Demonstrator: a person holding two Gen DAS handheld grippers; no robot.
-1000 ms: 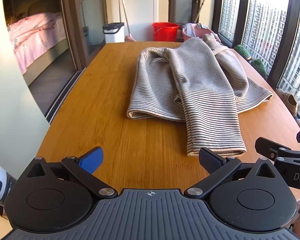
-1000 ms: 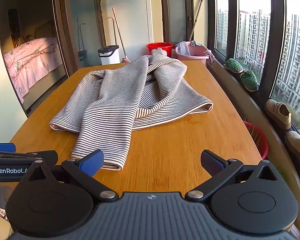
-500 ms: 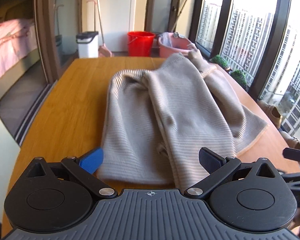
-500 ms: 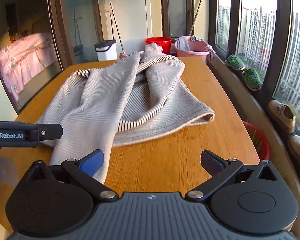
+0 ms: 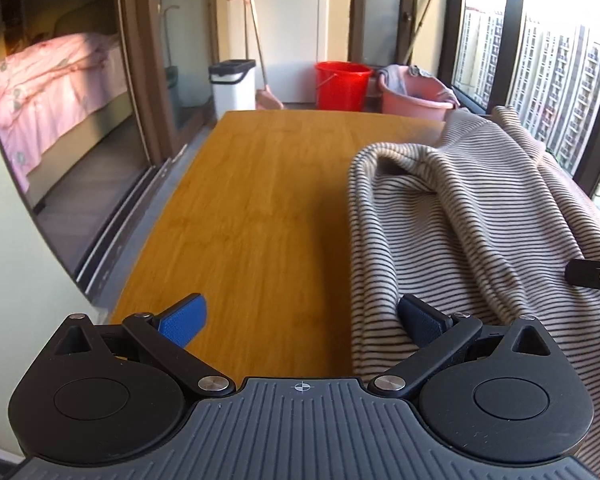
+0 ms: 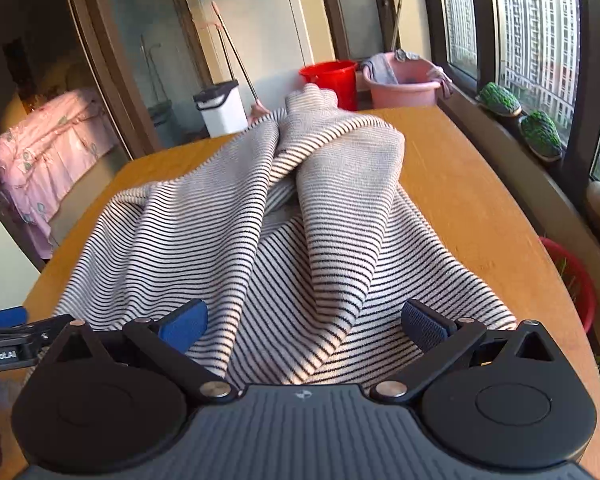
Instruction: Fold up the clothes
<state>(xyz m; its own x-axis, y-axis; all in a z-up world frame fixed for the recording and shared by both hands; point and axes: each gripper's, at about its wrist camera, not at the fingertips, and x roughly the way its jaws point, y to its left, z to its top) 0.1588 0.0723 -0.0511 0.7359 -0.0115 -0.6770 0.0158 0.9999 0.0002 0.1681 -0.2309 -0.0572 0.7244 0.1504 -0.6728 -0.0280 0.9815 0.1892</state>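
Striped sweater [image 6: 300,240] lying rumpled on the wooden table [image 5: 260,208], bunched toward the window-side half, sleeves crossing over the body in loose folds.

Left gripper [image 5: 300,316] hovering low at the sweater's near left edge, jaws standing wide apart: blue-padded finger over bare table beside the sweater, dark finger just over or touching the striped fabric — contact not resolvable. Nothing pinched between the fingers.

Right gripper [image 6: 304,320] hovering over the sweater's near hem, jaws likewise spread wide, striped cloth filling the gap below them; no fold caught between the pads. Tip of the left gripper showing at the lower left of the right wrist view, just beside the sweater's left edge; part of the right gripper showing at the right edge of the left wrist view, against the sweater.

Beyond the sweater's far end: red bucket [image 6: 332,80], pink basin [image 6: 404,86] with cloth draped over its rim, white bin [image 5: 234,88]. Bed with pink cover [image 5: 48,80] showing behind glass, well left of the sweater.
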